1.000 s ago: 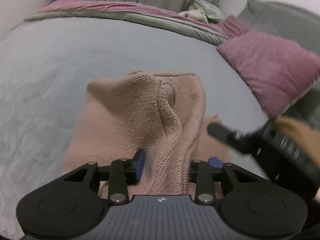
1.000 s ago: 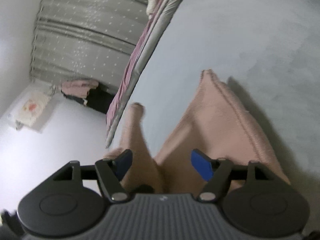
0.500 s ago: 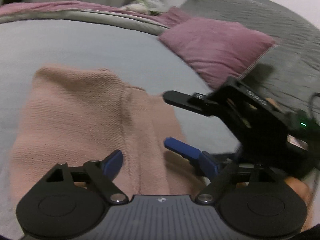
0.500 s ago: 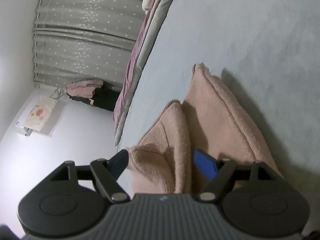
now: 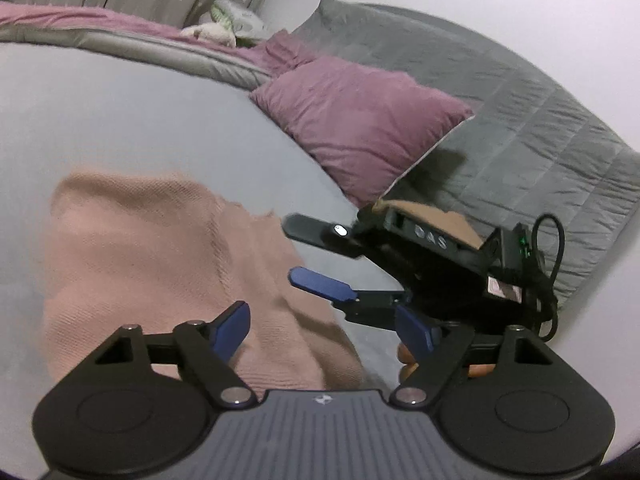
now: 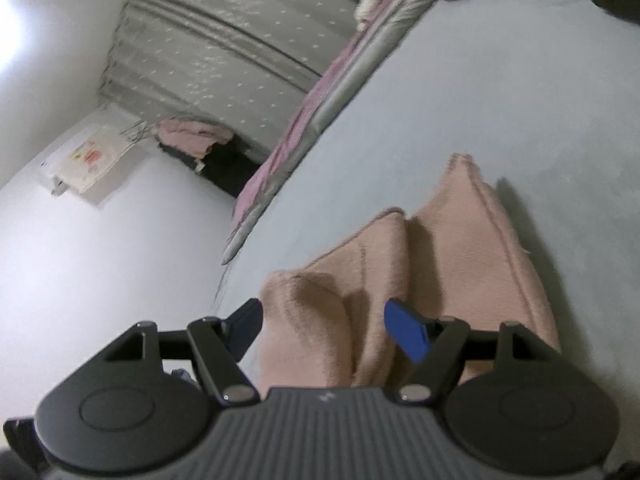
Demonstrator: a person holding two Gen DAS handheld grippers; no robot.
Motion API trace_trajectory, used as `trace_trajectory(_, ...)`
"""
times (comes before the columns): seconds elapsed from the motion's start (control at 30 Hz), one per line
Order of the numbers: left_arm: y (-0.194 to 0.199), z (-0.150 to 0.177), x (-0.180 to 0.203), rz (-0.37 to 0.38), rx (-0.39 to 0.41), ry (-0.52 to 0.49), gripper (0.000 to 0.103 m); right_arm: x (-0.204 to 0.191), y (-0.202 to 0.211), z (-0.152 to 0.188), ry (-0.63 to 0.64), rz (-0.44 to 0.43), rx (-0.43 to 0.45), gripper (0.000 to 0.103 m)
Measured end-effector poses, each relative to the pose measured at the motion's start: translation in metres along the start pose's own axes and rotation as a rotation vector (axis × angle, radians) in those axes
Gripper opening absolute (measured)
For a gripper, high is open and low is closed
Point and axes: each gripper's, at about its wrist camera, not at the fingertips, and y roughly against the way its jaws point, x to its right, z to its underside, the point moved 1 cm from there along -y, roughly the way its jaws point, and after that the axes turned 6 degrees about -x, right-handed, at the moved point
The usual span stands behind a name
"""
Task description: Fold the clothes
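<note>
Since a second ago both claws have let go of the pink knitted sweater [image 5: 160, 264], which was lifted in a peak then and now lies flatter on the pale grey bed [image 5: 100, 112], folded into layers.

In the left wrist view the left claw [image 5: 326, 326] stands wide open with nothing between its blue pads, hovering over the near right edge of the sweater. The right claw [image 5: 308, 252] shows to its right, also spread open and empty, just off the sweater's right edge above the bed sheet; a hand [image 5: 428, 216] grips its black body. Far right lie a purple pillow [image 5: 360, 124] and a grey quilted duvet [image 5: 520, 128].

In the right wrist view the right claw [image 6: 324, 326] is open wide, holding nothing, with the sweater [image 6: 440, 260] lying below and beyond it in two raised folds with a crease between them. Far left, past the bed [image 6: 500, 92] edge, hang grey dotted curtains [image 6: 224, 44], and a small heap of pink clothes [image 6: 188, 136] sits near the white wall.
</note>
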Motion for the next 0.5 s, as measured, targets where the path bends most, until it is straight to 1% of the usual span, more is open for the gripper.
trace_trajectory(0.07, 0.014, -0.002, -0.012, 0.009, 0.018, 0.007, 0.072, -0.009, 0.002, 0.002, 0.039, -0.009, -0.001, 0.069)
trace_trajectory(0.1, 0.020, -0.004, -0.019, 0.010, 0.028, 0.011, 0.072, -0.014, 0.003, 0.003, 0.059, -0.013, -0.001, 0.066)
trace_trajectory(0.23, 0.035, -0.010, -0.050, -0.031, 0.085, 0.012, 0.068, -0.034, 0.003, 0.002, 0.147, 0.009, 0.004, 0.065)
trace_trajectory(0.37, 0.033, -0.015, -0.084, -0.068, 0.127, 0.030, 0.059, -0.041, 0.000, 0.005, 0.184, 0.031, -0.037, 0.062)
trace_trajectory(0.5, 0.023, -0.018, -0.110, -0.071, 0.150, 0.033, 0.051, -0.046, -0.017, 0.005, 0.202, 0.061, -0.101, 0.060)
